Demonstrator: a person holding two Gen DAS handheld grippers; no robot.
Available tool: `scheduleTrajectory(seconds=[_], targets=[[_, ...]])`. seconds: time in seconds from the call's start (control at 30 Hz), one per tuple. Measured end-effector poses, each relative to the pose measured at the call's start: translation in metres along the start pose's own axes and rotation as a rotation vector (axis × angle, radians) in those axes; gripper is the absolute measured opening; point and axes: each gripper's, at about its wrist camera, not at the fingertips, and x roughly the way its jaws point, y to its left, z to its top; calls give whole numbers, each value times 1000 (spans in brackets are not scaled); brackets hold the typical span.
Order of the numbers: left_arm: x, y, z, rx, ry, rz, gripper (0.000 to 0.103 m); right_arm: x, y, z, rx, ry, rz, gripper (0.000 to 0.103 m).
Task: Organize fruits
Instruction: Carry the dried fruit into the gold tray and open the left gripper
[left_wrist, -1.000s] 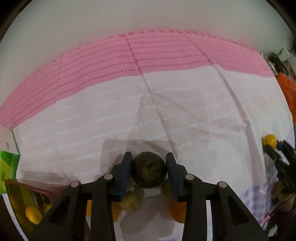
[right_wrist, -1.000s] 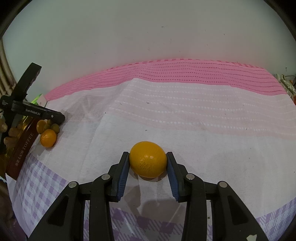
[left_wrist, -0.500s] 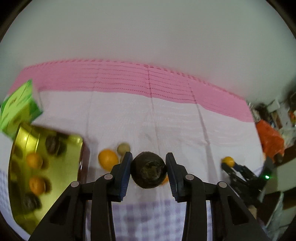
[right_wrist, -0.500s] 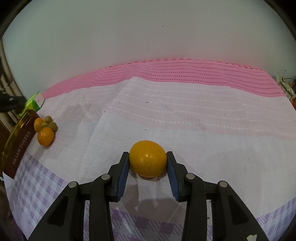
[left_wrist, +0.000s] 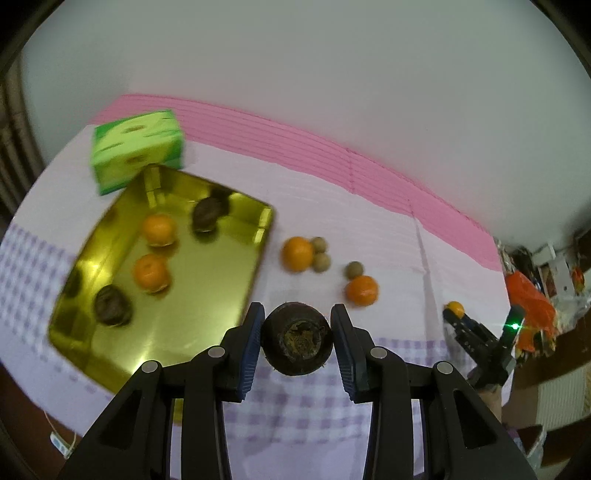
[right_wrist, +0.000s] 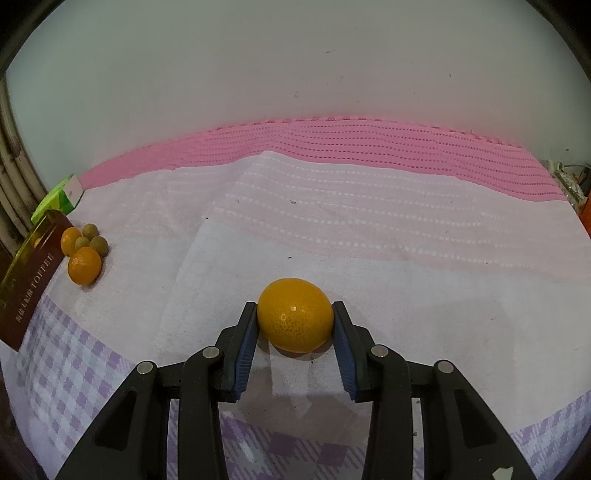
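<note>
The gold tin (left_wrist: 162, 280) and the fruit inside it are smeared by motion blur, so its two dark fruits are hard to identify. Its near corner is hidden behind the left gripper (left_wrist: 297, 339), which hangs above the cloth (left_wrist: 369, 236) just right of the tin, fingers clamped on a dark round fruit (left_wrist: 297, 338). The right gripper (right_wrist: 294, 325) sits low, fingers closed on a yellow-orange citrus (right_wrist: 294, 314) resting on the cloth at mid-table.
</note>
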Motion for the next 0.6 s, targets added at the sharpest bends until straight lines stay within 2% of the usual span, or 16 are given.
scheduleTrajectory(seconds=[0.33,0.6], targets=[[-19,51,-17,-95,-53,31,38,0,6,0,-29,7,-39,36],[-16,53,-22,-51,-81,110,38,2,10,0,-51,12,-67,37]])
